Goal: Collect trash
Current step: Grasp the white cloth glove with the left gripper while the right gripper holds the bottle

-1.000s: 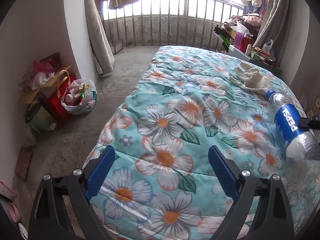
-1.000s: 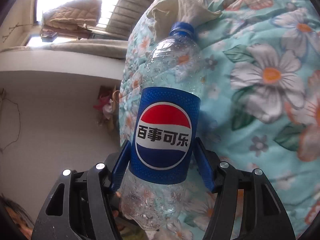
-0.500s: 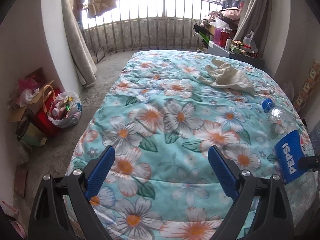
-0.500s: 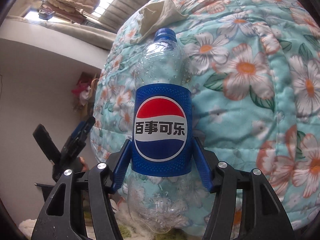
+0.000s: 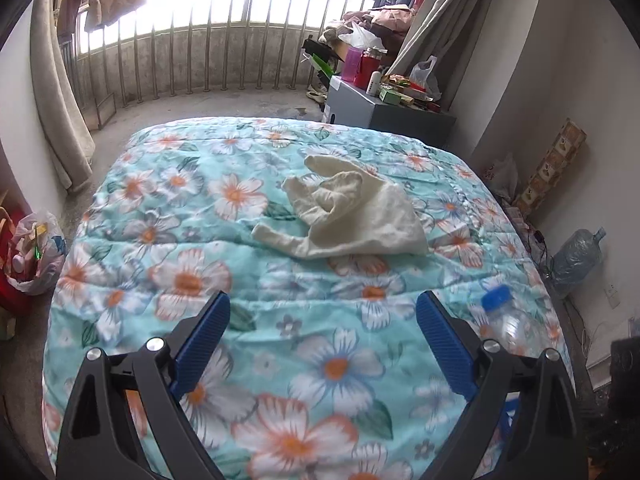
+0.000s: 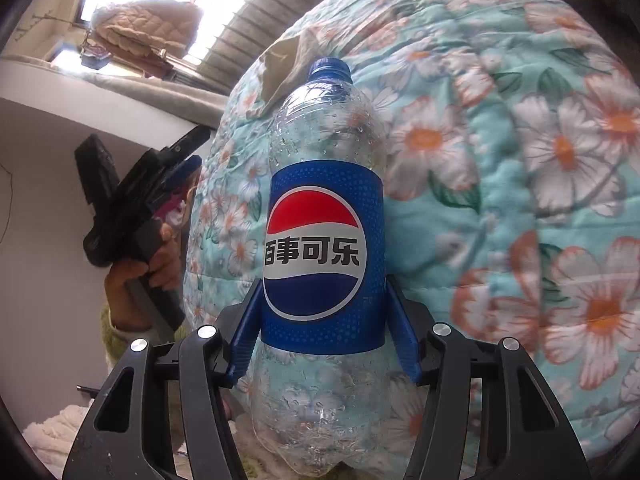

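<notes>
An empty clear Pepsi bottle (image 6: 324,240) with a blue cap and blue label stands between the blue pads of my right gripper (image 6: 325,284). Its jaws are closing and press the label from both sides. In the left wrist view the bottle (image 5: 514,326) shows at the right edge of the bed. My left gripper (image 5: 322,300) hangs open over the floral quilt (image 5: 200,280) with nothing between its fingers. A crumpled cream cloth (image 5: 352,216) lies ahead of it on the quilt. The right wrist view shows the left gripper (image 6: 200,146) held in a hand (image 6: 160,260).
A plastic bag of rubbish (image 5: 34,252) sits on the floor left of the bed. A grey cabinet (image 5: 384,114) piled with clutter stands beyond the bed. A large water jug (image 5: 576,256) lies by the right wall. Balcony railing (image 5: 224,40) and curtains close off the back.
The left gripper has swung right across the bed, bringing the cream cloth ahead of it. The right gripper has carried the bottle off the quilt's edge; the left gripper came into its view.
</notes>
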`<state>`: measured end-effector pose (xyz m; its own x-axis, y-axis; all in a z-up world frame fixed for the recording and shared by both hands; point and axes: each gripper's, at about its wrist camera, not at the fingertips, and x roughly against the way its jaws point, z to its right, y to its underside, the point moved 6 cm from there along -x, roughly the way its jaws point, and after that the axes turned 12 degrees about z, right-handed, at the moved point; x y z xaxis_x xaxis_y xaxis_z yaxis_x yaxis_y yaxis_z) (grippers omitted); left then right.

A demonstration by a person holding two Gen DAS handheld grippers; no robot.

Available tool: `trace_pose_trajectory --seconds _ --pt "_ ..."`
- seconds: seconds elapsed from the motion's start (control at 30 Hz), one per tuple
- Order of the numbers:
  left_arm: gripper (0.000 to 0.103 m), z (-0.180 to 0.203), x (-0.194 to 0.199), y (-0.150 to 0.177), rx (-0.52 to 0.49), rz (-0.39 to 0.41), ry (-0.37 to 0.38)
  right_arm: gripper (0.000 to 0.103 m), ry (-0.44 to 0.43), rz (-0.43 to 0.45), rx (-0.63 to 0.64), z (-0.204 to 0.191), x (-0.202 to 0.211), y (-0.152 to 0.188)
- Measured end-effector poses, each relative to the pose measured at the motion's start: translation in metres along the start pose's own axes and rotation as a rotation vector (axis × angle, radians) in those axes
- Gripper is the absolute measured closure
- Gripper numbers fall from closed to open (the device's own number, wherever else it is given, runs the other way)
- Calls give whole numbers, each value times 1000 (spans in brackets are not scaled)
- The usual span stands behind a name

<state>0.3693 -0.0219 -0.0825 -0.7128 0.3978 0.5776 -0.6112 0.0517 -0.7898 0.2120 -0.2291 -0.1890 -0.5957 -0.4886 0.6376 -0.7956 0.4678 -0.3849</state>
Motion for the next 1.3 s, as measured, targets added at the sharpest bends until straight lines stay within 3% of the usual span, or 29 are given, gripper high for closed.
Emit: trace_pose_trajectory --seconds 0.13,0.27,0.4,0.43,0.53,0.63,0.7,0.93,1.13,1.3 --pt "26 20 -27 -15 -30 7 25 48 3 37 -41 19 17 2" --pt "27 69 -47 -15 -128 0 122 48 -11 64 -78 27 22 6" --pt "35 97 -82 -6 -239 -49 59 48 -34 81 -101 32 24 9" --pt "39 100 -91 -3 -265 -63 35 48 -39 84 -106 32 23 9" --pt "65 98 -116 4 -307 -101 -27 48 -48 93 -117 37 28 8" --pt "81 92 -117 2 -285 -98 -26 48 -55 103 -120 42 32 11" --pt "92 88 -107 -1 -259 -103 -7 48 -63 107 -124 48 35 16" --pt "95 90 -17 18 -178 -133 222 48 -77 114 -137 57 41 21" --pt "94 82 77 88 -121 -266 410 48 -77 114 -142 59 43 22" --pt "88 67 129 154 -85 -387 458 47 -65 111 -135 58 48 25"
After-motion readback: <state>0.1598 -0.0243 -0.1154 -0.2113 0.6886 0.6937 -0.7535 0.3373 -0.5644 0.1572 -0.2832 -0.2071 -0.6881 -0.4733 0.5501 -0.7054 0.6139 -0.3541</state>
